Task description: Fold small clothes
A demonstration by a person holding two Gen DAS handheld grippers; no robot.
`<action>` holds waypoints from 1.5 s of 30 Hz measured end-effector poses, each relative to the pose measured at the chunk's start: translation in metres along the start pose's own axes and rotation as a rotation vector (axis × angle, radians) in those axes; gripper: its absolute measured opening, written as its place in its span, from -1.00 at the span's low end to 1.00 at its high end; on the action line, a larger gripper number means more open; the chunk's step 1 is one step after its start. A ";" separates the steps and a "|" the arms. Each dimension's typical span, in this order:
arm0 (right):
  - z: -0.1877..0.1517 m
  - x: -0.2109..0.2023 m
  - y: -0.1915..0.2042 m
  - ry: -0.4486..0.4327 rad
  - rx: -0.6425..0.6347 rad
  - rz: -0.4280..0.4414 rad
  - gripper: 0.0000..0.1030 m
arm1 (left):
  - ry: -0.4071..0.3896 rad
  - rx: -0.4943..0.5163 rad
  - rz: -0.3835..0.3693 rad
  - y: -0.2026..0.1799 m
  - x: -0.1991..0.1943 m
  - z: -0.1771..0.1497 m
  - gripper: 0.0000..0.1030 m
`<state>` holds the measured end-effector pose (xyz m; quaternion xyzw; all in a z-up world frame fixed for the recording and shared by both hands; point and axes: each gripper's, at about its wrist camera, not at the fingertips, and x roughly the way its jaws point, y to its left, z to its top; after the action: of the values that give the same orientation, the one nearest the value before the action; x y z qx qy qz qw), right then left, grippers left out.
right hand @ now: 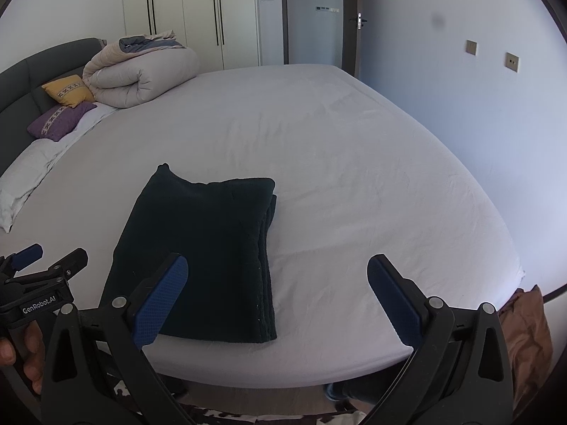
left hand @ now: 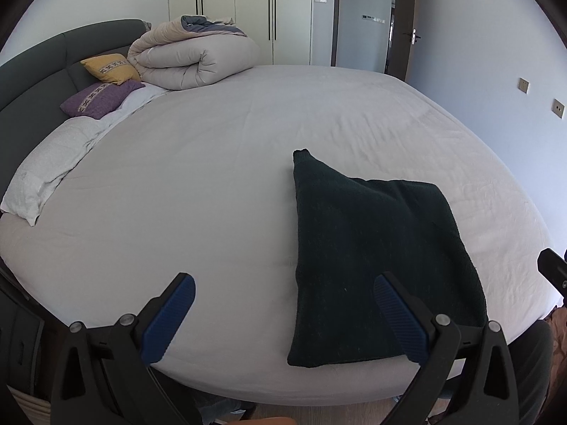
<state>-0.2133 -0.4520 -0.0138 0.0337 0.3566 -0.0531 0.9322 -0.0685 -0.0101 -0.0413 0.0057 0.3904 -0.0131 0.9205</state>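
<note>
Blue ribbed pads line both sets of jaws, and both stand wide apart, holding nothing: the left gripper (left hand: 283,301) and right gripper (right hand: 276,283) hover at the near edge of the bed (right hand: 354,177). Between them, near that edge, lies the dark knit garment (right hand: 202,248), already folded into a thick rectangle with stacked layers showing along its right side. It looks soft, limp and fairly light; pinching several layers together at a corner should grip best. One upper corner pokes out.

bed (right hand: 354,163) | on it: folded dark garment (right hand: 198,258), rolled duvet (right hand: 141,74), yellow cushion (right hand: 69,90), purple cushion (right hand: 60,120), white pillow (right hand: 24,177)
</note>
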 end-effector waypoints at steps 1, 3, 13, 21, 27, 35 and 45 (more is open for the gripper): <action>0.001 0.000 -0.001 0.004 0.001 0.000 1.00 | 0.001 0.001 0.000 0.000 0.000 0.000 1.00; 0.000 0.003 -0.001 0.010 0.005 0.002 1.00 | 0.002 0.002 -0.001 0.001 0.001 0.000 1.00; 0.000 0.011 0.004 0.020 0.011 0.001 1.00 | 0.010 0.004 -0.005 0.000 0.004 -0.002 1.00; -0.001 0.015 0.009 0.025 0.015 -0.003 1.00 | 0.012 0.000 -0.004 0.000 0.004 -0.003 1.00; -0.002 0.018 0.012 0.031 0.017 -0.002 1.00 | 0.011 0.002 -0.003 0.000 0.004 -0.003 1.00; -0.004 0.021 0.017 0.041 0.023 -0.006 1.00 | 0.016 0.000 -0.007 0.002 0.005 -0.003 1.00; -0.006 0.024 0.019 0.053 0.031 -0.006 1.00 | 0.023 0.006 -0.006 0.000 0.007 -0.004 1.00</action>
<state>-0.1966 -0.4341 -0.0340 0.0483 0.3802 -0.0603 0.9217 -0.0666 -0.0098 -0.0492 0.0074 0.4008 -0.0167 0.9160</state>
